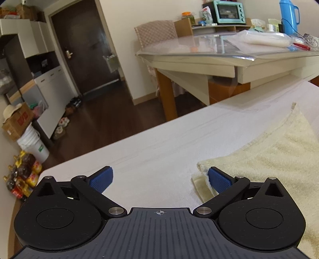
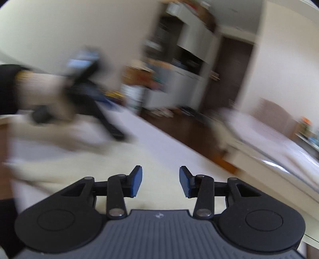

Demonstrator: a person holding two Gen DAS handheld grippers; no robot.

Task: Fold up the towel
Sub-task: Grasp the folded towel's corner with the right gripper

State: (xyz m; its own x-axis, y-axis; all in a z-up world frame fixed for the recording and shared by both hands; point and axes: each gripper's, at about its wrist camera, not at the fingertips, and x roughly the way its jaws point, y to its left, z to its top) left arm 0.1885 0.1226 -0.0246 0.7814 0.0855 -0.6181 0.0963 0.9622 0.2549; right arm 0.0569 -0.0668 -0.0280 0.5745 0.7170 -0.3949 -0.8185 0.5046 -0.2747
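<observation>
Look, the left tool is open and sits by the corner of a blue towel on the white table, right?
Almost. The towel is cream, not blue; only the tool's pads are blue. The left wrist view shows the left tool open, its right pad at the towel's near corner on the white table.

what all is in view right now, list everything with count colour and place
towel: 1, cream, on the white work surface, corner by the left gripper's right finger
work surface: 1, white, foreground
table: 1, cream top, wood legs, behind the work surface
toaster oven: 1, mint green, back of the table
flask: 1, blue, right end of the table
chair: 1, beige weave, behind the table
door: 1, dark brown, back wall
bucket: 1, white, floor at left
bottles: several, dark with yellow labels, floor at left
left gripper: 1, black with blue pads, open
right gripper: 1, black with blue pads, open, blurred view
</observation>
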